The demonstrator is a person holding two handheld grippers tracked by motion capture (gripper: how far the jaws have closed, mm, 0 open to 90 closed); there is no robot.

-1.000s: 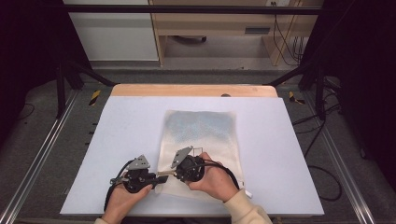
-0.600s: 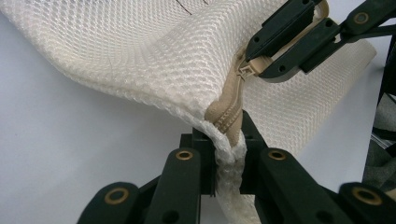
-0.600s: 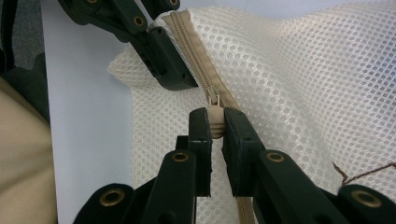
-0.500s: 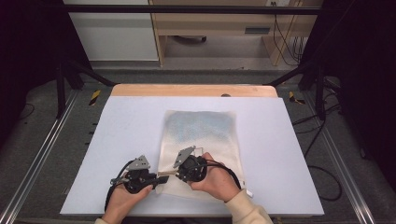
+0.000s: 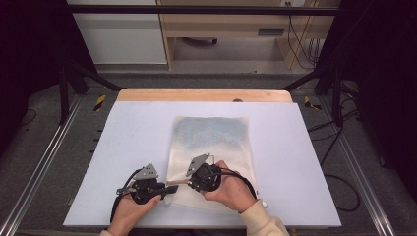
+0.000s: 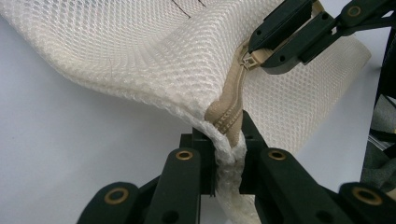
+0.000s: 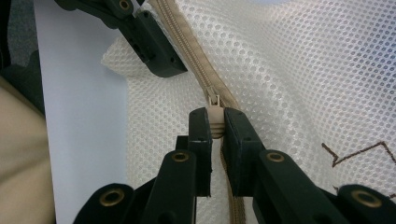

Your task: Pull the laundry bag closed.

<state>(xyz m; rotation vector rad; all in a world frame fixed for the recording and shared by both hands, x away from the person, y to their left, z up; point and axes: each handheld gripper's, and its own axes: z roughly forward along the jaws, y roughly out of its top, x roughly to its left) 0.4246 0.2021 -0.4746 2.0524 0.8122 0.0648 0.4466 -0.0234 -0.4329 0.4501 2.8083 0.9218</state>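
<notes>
White mesh bag (image 5: 211,147) flat on pale tabletop (image 5: 123,137), toward near edge; wooden strip (image 5: 204,95) along far edge; grey floor (image 5: 44,152) around; left gripper (image 5: 166,186) pinching bag's corner seam; right gripper (image 5: 183,182) pinching zipper pull (image 7: 214,116)

We see the mesh bag (image 6: 140,51) as soft cream cloth, an open honeycomb weave, rough and matt. Along its edge runs a tan zipper (image 7: 196,65) with woven tape and a pale, plastic-looking pull (image 7: 214,109). Beneath the bag, the desk (image 5: 123,142) wears a smooth, matt, pale sheet, with bare wood at its far edge. The gripper jaws are matt black plastic with small brass-coloured metal rivets (image 6: 184,154).
</notes>
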